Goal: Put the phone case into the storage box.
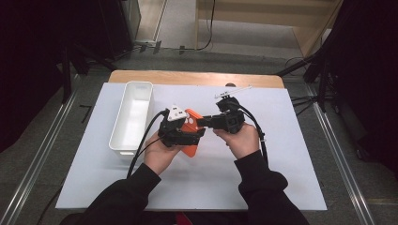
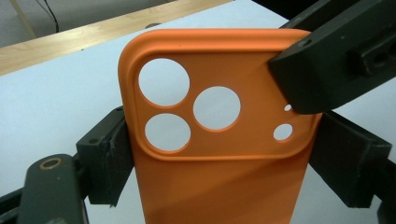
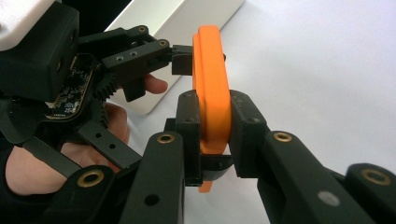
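1. The orange phone case (image 1: 191,133) is held up off the white bench (image 1: 281,154), between the two tools, just right of the white bin (image 1: 133,115).
2. The left tool (image 2: 219,154) has the case between its jaws across its width, one pad at each long edge just below the camera-hole panel. The pads look to be touching the edges, so I read it as gripping the case, though lightly.
3. The right tool (image 3: 215,126) is clenched on the case through its thickness, one pad on each face near the corner of the camera panel.
4. Judged by its look, the case is light and made of flexible, rubbery material. It should bend and twist readily rather than break, and its matte skin ought to give the pads good friction.
5. A squeeze across the width may bow the thin back panel. The raised rim and the thicker frame around the camera holes are the stiffer parts, so a hold there should be firmer.
6. Pinching through the thickness, as the right tool does, is likely the steadier hold. A wide clamp needs only gentle pressure.
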{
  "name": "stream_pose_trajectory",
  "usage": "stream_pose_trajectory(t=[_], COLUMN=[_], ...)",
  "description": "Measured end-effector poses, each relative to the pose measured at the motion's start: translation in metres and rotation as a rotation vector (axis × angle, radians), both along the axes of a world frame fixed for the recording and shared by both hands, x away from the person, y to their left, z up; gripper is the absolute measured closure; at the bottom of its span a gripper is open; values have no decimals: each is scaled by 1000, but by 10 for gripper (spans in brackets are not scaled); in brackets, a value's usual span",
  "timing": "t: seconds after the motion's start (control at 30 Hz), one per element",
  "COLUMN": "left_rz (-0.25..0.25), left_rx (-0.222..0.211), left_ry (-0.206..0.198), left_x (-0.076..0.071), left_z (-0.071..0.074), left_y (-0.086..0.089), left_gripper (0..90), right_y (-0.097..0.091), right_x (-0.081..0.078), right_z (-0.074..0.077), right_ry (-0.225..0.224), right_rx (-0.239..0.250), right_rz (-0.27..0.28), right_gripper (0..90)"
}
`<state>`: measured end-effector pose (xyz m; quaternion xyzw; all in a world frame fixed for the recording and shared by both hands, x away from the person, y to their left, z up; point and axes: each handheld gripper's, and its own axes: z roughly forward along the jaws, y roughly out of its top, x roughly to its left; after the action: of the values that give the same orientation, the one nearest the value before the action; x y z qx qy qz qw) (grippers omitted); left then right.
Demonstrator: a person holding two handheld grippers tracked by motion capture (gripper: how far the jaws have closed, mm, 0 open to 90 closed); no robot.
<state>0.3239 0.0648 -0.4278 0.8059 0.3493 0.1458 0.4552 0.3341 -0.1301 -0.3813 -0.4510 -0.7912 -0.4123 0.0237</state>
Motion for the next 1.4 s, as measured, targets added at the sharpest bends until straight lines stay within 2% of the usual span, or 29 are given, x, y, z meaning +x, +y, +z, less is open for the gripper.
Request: stream_pose_trajectory(t=[0.1, 0.33, 0.4, 0.8, 0.9, 1.1, 1.3, 1.37, 1.4], left_rz=[-9, -14, -12, -30, -42, -54, -74, -83, -86], left_rx=[-8, -10, 6, -3, -10, -8, -11, -13, -17], left_ry=[23, 23, 17, 36, 43, 50, 71, 79, 83], left_x=[1, 0, 0, 0, -1, -1, 0, 0, 0], left_z=[0, 2, 2, 5, 8, 11, 15, 17, 17], left_y=[0, 0, 0, 0, 1, 3, 6, 7, 7], left_gripper=[161, 161, 160, 160, 160, 160, 160, 160, 160], right_y=[0, 0, -1, -18, -24, -31, -41, -44, -44], right_x=[0, -2, -3, -7, -8, -6, -1, 0, 0], right_z=[0, 2, 5, 21, 24, 24, 17, 13, 13], right_ry=[-13, -13, -35, -91, -91, -106, -127, -160, -160], right_rx=[-5, -7, -6, 11, 17, 17, -3, -10, -10], right_rz=[10, 12, 12, -6, -13, -13, -25, -17, -17], right_gripper=[738, 727, 681, 554, 537, 500, 463, 428, 428])
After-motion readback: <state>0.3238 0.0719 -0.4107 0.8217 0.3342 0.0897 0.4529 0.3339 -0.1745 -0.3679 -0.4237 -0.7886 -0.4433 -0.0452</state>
